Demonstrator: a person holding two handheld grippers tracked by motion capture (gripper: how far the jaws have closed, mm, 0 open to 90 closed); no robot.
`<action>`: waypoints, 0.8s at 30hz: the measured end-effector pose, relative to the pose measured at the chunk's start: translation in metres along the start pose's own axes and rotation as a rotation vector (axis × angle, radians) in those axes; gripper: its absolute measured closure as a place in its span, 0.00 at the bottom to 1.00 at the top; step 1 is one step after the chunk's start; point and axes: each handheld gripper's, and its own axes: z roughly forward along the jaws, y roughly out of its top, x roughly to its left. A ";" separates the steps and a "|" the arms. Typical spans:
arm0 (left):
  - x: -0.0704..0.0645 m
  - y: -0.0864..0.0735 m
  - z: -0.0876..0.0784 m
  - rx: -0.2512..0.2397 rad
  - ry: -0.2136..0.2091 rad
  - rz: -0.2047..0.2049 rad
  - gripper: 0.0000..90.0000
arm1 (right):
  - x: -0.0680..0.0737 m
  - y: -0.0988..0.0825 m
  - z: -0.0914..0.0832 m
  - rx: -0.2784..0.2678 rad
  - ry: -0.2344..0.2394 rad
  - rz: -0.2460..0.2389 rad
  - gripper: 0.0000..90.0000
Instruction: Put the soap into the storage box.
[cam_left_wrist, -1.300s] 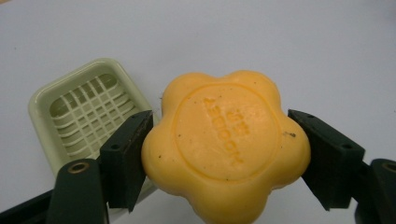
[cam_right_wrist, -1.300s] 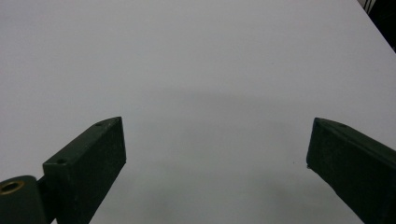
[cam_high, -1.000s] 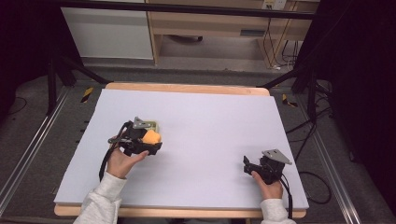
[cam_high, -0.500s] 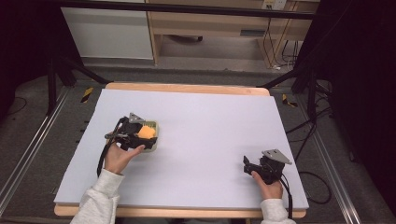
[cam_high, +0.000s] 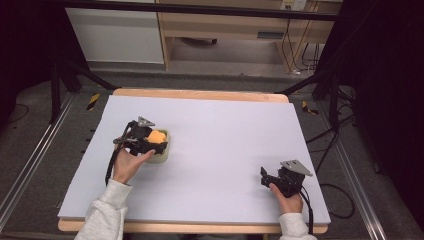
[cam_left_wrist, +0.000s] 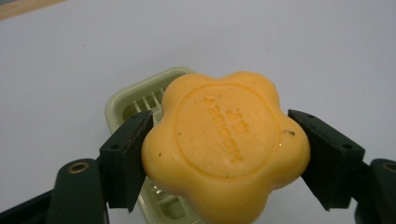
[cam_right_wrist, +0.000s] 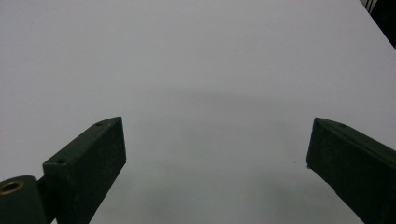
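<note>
The left tongs (cam_left_wrist: 219, 154) are clamped on a flower-shaped orange soap bar (cam_left_wrist: 226, 144), one jaw pressed into each side of it, with its stamped face turned toward the camera. Directly beneath and just behind the soap sits a pale green soap dish (cam_left_wrist: 135, 100) with a slotted bottom; whether the bar touches the dish or hangs just above it cannot be told. In the high view the left tongs (cam_high: 150, 142) hold the soap bar (cam_high: 156, 136) over the soap dish (cam_high: 162, 152) on the white surface (cam_high: 225, 140).

The right tongs (cam_right_wrist: 215, 163) stand wide apart with nothing between them, resting low over bare surface; in the high view the right tongs (cam_high: 267, 177) lie well apart from the dish, off to the far side of it.

The soap is probably firm and moderately heavy for its size, but its rounded, waxy lobes look slippery, and a hard squeeze could dent it. The notches between the lobes are the safest places to grip, as the jaws seat there and cannot slide round. The dish looks like light plastic and may shift if nudged.
</note>
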 end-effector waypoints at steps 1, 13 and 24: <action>0.001 0.000 0.001 0.004 0.001 0.002 0.28 | 0.000 0.000 0.000 0.001 0.001 0.002 0.06; 0.013 0.000 0.009 -0.003 0.013 -0.024 0.28 | 0.000 0.000 0.000 0.004 0.006 0.003 0.06; 0.019 -0.002 0.024 0.030 0.029 -0.017 0.28 | -0.001 0.000 0.000 0.005 0.008 0.005 0.06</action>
